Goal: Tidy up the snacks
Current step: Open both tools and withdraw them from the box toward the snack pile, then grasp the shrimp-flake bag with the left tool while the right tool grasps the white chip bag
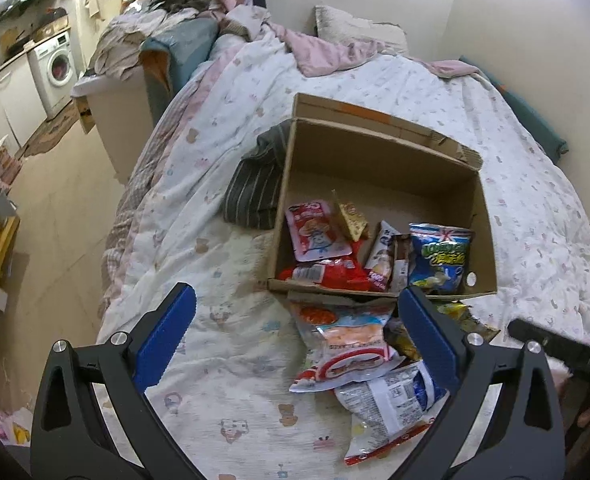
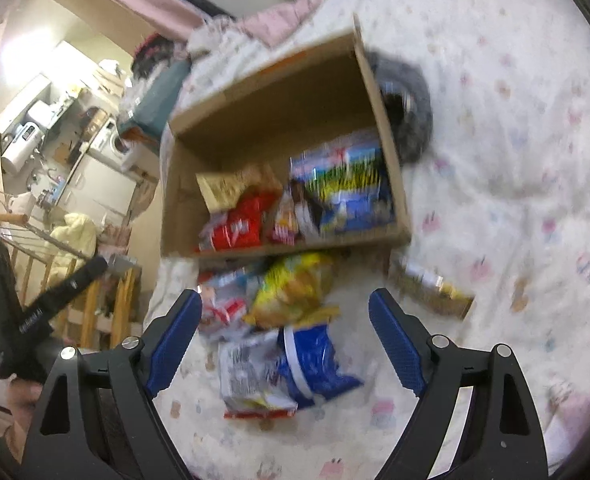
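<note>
Sitting on the soft quilt (image 1: pixel 223 152), the brown cardboard box (image 1: pixel 379 160) holds shiny crinkly snack bags (image 1: pixel 441 258). Left gripper (image 1: pixel 295 312) and right gripper (image 2: pixel 285 316) both gape wide, holding nothing.

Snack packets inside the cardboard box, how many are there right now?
5 show in the cardboard box, all at its near end: pink packet, gold packet, red packet, white packet, blue-green bag. Overlap may hide others.
</note>
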`<state>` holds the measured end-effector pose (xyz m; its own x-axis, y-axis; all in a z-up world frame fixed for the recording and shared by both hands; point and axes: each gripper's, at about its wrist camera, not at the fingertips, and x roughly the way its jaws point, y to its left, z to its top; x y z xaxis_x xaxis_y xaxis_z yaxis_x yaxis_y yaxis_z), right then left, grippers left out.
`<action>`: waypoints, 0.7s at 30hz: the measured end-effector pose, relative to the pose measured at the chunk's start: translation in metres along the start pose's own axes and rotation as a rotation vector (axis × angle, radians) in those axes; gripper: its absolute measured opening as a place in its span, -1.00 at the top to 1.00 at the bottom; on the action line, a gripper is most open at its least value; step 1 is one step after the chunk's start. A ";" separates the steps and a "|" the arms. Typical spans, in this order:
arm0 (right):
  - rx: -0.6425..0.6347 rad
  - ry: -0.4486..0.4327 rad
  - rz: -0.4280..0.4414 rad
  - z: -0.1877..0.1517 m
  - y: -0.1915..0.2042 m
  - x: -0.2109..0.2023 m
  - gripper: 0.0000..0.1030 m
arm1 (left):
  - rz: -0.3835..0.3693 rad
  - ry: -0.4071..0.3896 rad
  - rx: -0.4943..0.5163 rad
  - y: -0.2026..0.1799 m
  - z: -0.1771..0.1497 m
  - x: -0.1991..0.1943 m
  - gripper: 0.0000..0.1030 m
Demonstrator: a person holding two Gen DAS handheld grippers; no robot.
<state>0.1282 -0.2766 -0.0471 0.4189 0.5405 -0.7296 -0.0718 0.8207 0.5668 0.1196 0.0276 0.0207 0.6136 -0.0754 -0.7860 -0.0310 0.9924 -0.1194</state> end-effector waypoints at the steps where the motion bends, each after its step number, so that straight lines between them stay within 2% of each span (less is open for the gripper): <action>1: 0.013 0.038 0.016 -0.003 -0.001 0.007 -0.71 | 0.005 0.008 -0.005 0.003 -0.001 0.002 -0.94; 5: -0.002 0.204 0.081 -0.015 0.010 0.041 -0.71 | 0.009 0.048 -0.045 0.014 -0.003 0.010 -0.94; 10: -0.102 0.370 0.068 -0.035 0.041 0.082 -0.71 | 0.016 0.056 -0.061 0.023 -0.003 0.012 -0.95; 16: -0.183 0.453 0.007 -0.053 0.057 0.116 -0.69 | 0.024 0.059 -0.071 0.032 -0.004 0.013 -0.95; 19: -0.189 0.483 -0.044 -0.061 0.058 0.131 -0.53 | 0.026 0.064 -0.077 0.037 -0.005 0.014 -0.95; 21: -0.191 0.498 -0.068 -0.066 0.057 0.140 -0.28 | 0.032 0.065 -0.075 0.039 -0.006 0.015 -0.95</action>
<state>0.1233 -0.1424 -0.1423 -0.0479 0.4689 -0.8819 -0.2420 0.8512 0.4658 0.1230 0.0649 0.0007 0.5591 -0.0528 -0.8274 -0.1104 0.9844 -0.1374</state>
